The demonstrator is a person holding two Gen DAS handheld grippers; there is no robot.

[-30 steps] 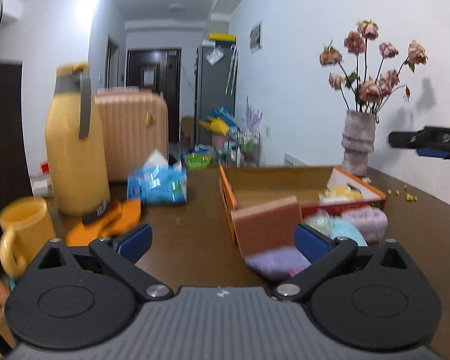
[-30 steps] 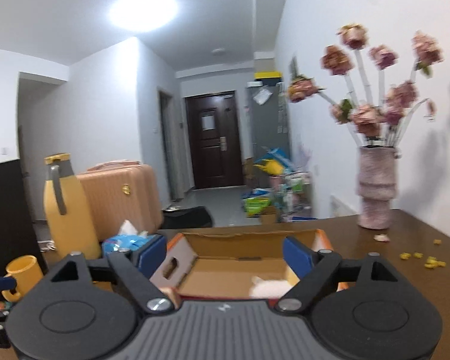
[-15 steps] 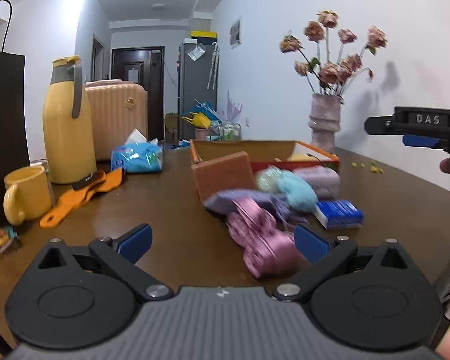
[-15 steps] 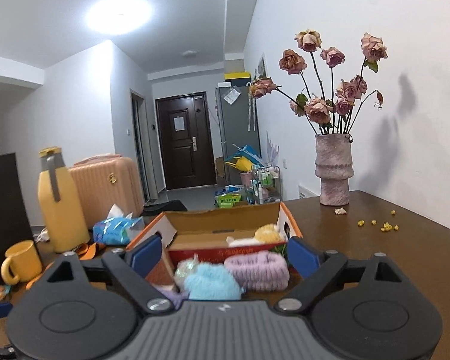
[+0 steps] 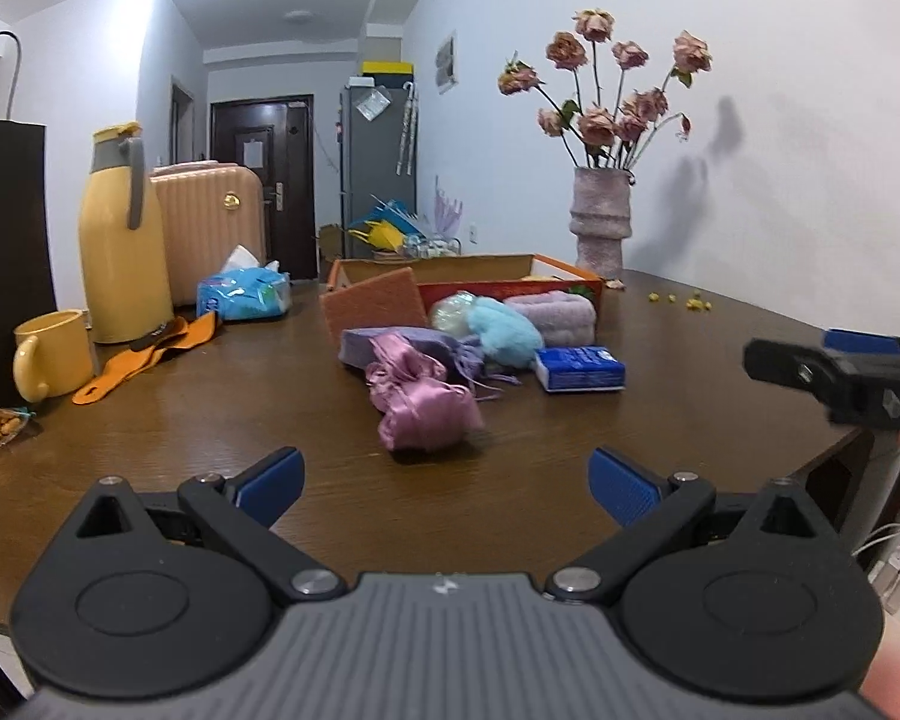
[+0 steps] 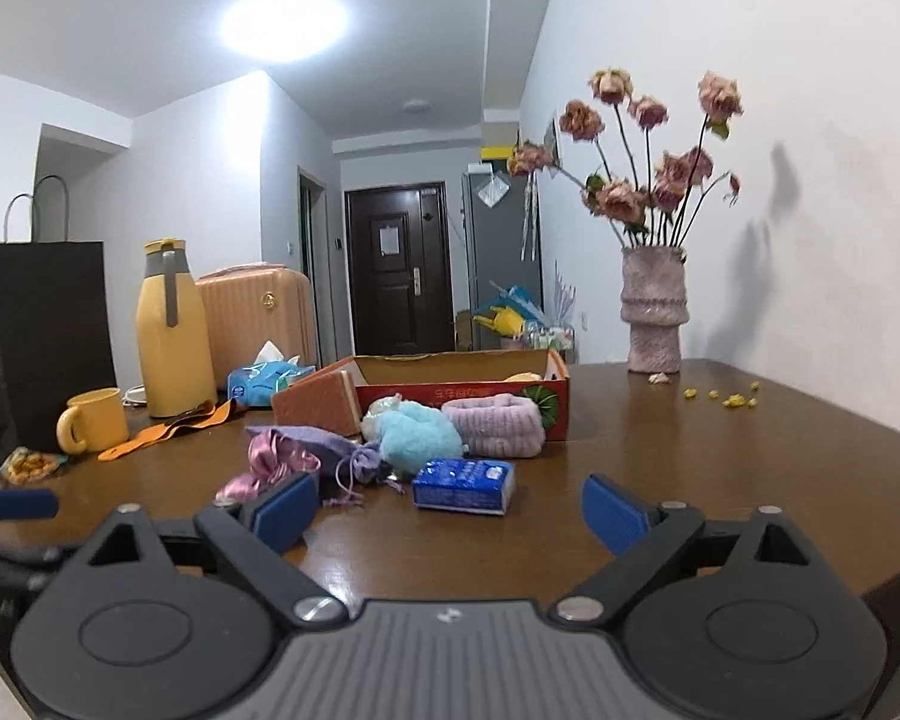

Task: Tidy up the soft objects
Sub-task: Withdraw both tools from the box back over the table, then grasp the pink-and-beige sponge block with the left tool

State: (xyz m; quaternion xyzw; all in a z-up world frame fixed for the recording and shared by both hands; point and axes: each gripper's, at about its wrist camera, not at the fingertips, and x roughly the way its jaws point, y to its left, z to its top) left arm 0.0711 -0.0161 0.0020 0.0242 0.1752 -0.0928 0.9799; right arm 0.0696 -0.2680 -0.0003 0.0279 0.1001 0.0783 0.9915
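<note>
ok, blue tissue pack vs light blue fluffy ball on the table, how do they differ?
Shape: the blue tissue pack is a flat-sided rectangular block; the light blue fluffy ball is a rounded lump.
Surface: the pack is glossy with white print; the ball is plain and fuzzy.
Colour: the pack is deep blue, the ball pale aqua.
Place: the pack lies nearer the camera; the ball sits by the cardboard box.
Both rest on the table, ungripped.

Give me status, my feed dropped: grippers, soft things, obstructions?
Left gripper open, empty. Right gripper open, empty, jaws just widened. Soft pile lies before cardboard box, untouched. Blue tissue pack nearest right gripper; nothing blocking.
</note>
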